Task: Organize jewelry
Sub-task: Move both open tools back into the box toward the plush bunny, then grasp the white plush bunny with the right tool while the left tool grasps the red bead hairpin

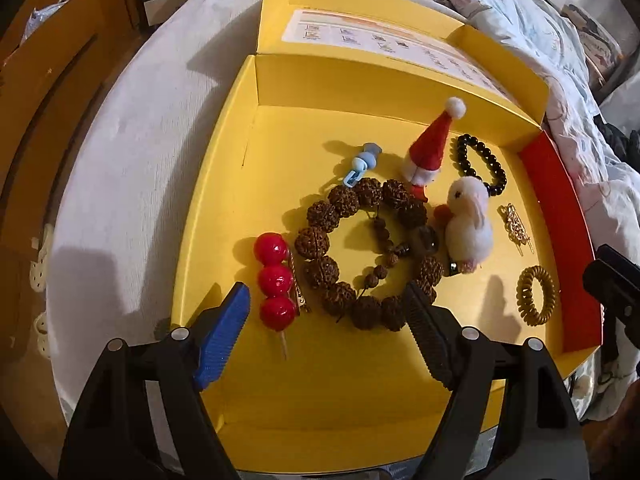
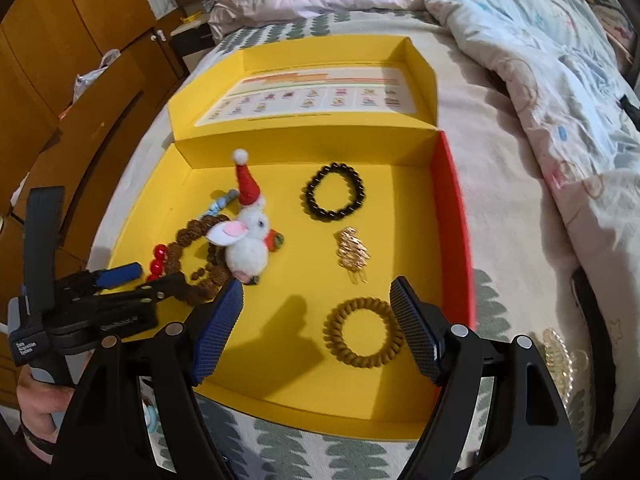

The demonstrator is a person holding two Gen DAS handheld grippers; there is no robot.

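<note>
One yellow box point(image 1: 224, 184) fills the middle of both views, its lid point(image 2: 304, 96) at the top bearing a printed chart too blurred to read. Inside lie two bead bracelets, one brown point(image 1: 352, 256) and one black point(image 2: 335, 192), one plush rabbit point(image 2: 246, 246), one Santa hat point(image 2: 248, 188), one coil hair tie point(image 2: 363, 333), one three-ball red clip point(image 1: 276, 280), one gold clip point(image 2: 352, 254) and one blue clip point(image 1: 362, 168). The left gripper point(image 1: 326, 334) and right gripper point(image 2: 316, 330), at the frames' bottom, both gape wide and hold nothing; the left's white label is unreadable.

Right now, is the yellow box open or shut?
Open. The yellow box has its lid folded back flat on the bed, printed inside face up, and the jewelry lies exposed on the box floor.
</note>
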